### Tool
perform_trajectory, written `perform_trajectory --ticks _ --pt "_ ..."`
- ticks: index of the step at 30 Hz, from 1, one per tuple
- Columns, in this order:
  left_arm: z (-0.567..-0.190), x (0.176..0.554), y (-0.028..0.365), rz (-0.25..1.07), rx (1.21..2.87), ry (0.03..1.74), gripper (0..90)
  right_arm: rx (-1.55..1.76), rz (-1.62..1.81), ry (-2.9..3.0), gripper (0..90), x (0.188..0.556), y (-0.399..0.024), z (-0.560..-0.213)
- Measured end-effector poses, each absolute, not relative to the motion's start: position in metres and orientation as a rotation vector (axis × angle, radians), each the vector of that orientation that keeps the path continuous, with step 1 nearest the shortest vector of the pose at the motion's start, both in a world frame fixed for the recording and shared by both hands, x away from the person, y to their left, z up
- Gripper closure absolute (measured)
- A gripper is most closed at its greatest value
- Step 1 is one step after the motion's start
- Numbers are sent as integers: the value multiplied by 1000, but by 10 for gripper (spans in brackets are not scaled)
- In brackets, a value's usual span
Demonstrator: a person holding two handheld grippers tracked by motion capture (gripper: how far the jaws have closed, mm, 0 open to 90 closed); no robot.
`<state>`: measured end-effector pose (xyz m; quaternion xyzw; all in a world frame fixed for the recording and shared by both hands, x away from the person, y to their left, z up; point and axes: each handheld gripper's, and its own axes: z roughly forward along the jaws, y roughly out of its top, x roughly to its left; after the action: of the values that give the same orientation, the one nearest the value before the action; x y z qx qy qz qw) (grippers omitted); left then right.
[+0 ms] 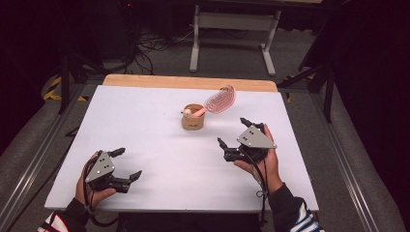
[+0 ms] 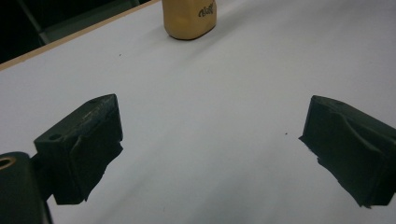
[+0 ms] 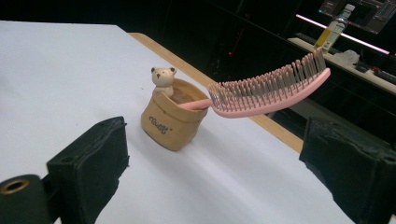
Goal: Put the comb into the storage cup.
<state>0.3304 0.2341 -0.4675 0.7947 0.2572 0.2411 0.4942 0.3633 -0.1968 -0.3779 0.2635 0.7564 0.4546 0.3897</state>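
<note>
Both the left gripper (image 1: 125, 165) and right gripper (image 1: 234, 131) rest spread and empty, with the brush (image 3: 268, 91) propped handle-down in the cup (image 3: 173, 122) ahead of the right fingers, its bristle head within reach.

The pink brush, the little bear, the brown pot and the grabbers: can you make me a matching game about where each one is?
Things:
1. pink brush
2. little bear
3. brown pot
4. left gripper

Places or states:
A. sits on the pot's rim
B. open, holding nothing
C. handle in the pot, bristle end sticking out
D. stands on the white table

Pairs: 1-C, 2-A, 3-D, 4-B
</note>
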Motion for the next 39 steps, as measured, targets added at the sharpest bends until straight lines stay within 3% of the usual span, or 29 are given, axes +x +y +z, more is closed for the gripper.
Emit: perform_trajectory --ticks 39 --pt "-468 330 233 578 1929 621 61 682 1105 1967 72 336 -227 -429"
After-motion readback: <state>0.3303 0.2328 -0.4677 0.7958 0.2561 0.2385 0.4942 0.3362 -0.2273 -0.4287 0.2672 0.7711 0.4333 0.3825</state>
